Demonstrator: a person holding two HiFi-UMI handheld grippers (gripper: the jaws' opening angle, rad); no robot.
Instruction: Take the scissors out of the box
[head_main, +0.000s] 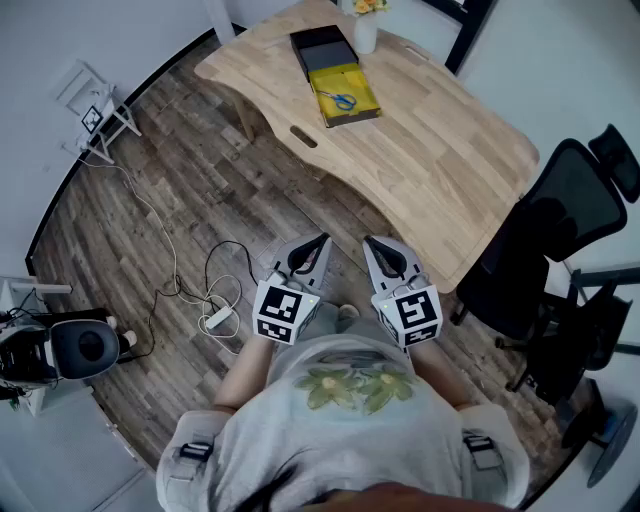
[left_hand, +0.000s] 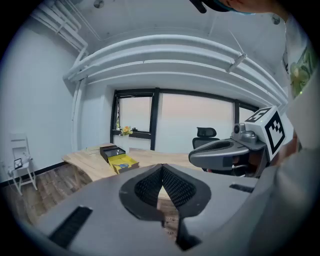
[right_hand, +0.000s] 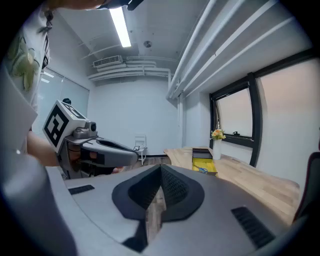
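A light wooden table (head_main: 440, 150) is seen; a black-and-yellow box (head_main: 350, 95) is laid near its far end, a white vase (head_main: 365, 35) stood just beside it.

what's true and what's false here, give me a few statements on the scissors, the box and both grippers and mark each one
1. The scissors lie inside the box on the table. True.
2. The left gripper is shut on the scissors. False: its jaws are together on nothing, and it is held over the floor near the person's body, apart from the table.
3. The right gripper has its jaws together with nothing between them. True.
4. The vase stands on the floor. False: it stands on the table, by the far end of the box.
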